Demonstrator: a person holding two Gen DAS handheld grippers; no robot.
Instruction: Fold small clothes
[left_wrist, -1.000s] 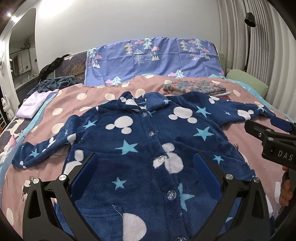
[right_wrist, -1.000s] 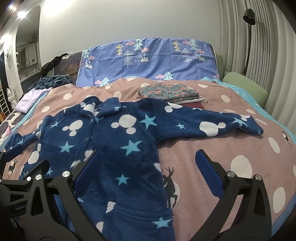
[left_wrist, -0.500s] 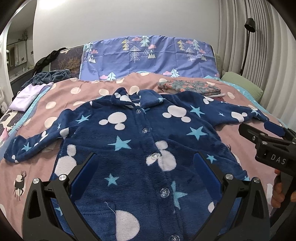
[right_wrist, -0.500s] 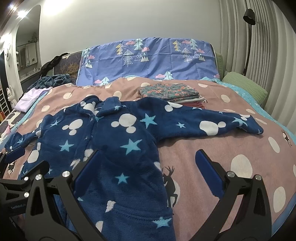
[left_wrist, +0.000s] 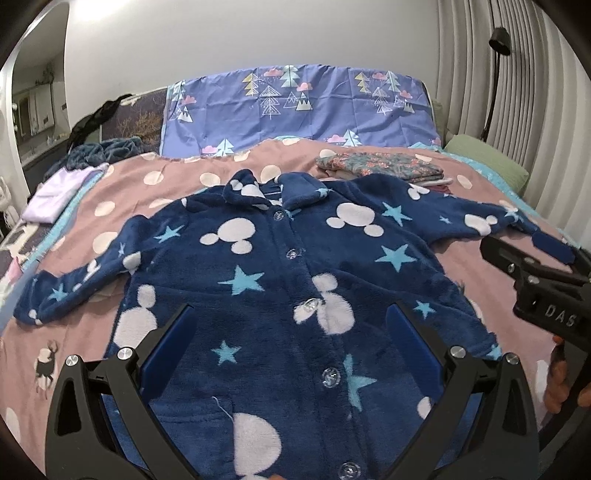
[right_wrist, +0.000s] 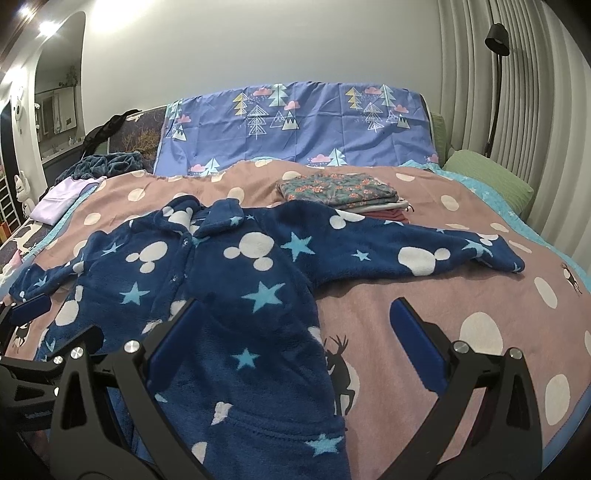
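Note:
A navy fleece jacket (left_wrist: 295, 280) with white mouse heads and blue stars lies buttoned and face up on the bed, both sleeves spread outward. My left gripper (left_wrist: 291, 336) hovers open above its lower front with nothing between the fingers. Over the jacket's right hem edge (right_wrist: 258, 354) hangs my right gripper (right_wrist: 295, 336), also open and holding nothing. In the right wrist view the jacket's right sleeve (right_wrist: 443, 254) stretches toward the bed's right side. The right gripper's body (left_wrist: 543, 291) shows at the right edge of the left wrist view, held by a hand (left_wrist: 557, 384).
A pink dotted blanket (right_wrist: 424, 317) covers the bed. A stack of folded clothes (right_wrist: 340, 192) sits behind the jacket. A lilac garment (left_wrist: 59, 192) and a dark heap (left_wrist: 107, 147) lie far left. A green pillow (right_wrist: 487, 173) and a lamp (right_wrist: 495, 37) are at right.
The left gripper has shifted slightly, bringing the jacket more centred and its left sleeve further into view. The right gripper has hardly moved. Both stay open.

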